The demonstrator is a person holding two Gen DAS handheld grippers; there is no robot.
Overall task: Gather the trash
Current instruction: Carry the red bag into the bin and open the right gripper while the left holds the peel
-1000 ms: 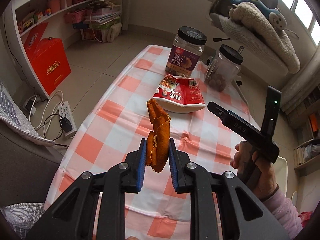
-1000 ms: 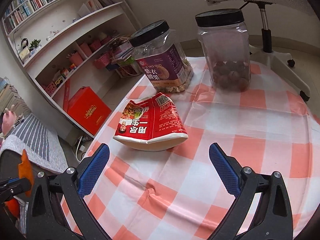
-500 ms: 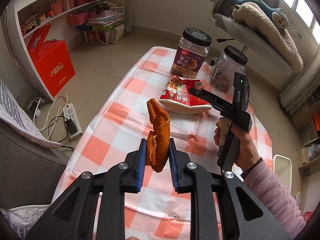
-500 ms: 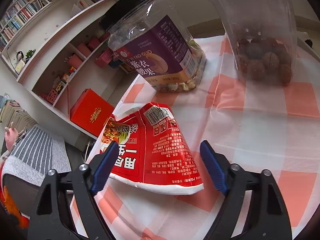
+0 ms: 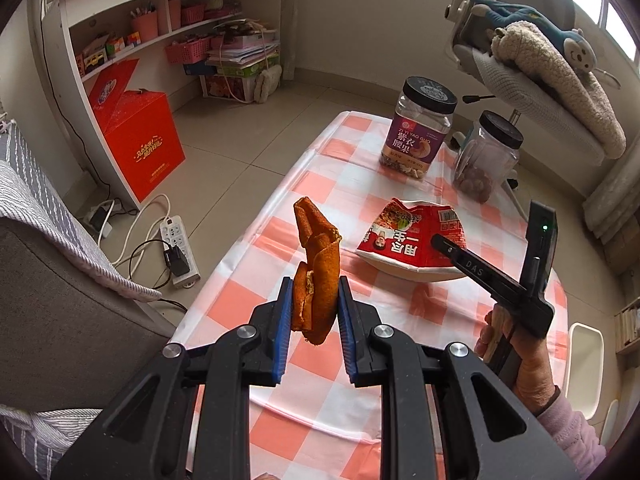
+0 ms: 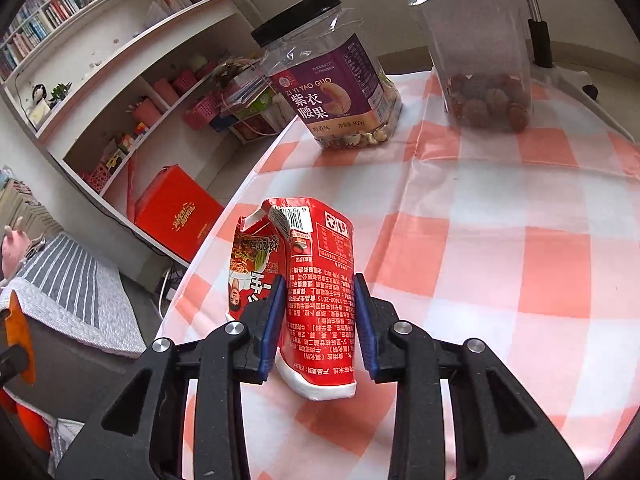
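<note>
A curled piece of orange peel [image 5: 316, 256] stands up between the blue pads of my left gripper [image 5: 314, 292], which is shut on it above the near part of the checked tablecloth [image 5: 360, 184]. A crushed red paper noodle cup [image 6: 320, 264] lies on the cloth, folded narrow between the pads of my right gripper [image 6: 319, 292]. Those jaws are closing, and both pads press on the cup's sides. In the left wrist view the cup [image 5: 404, 240] lies mid-table, with the hand-held right gripper [image 5: 440, 244] reaching onto it from the right.
A cashew jar [image 6: 332, 76] and a clear jar of nuts [image 6: 480, 60] stand at the table's far end. Beyond them is an office chair with plush toys [image 5: 540, 80]. On the floor at the left are a red box [image 5: 140, 144] and a power strip [image 5: 178, 252].
My right gripper has moved forward and down to the red cup, and its jaws have narrowed from wide open onto it, folding it. The left gripper still holds the peel.
</note>
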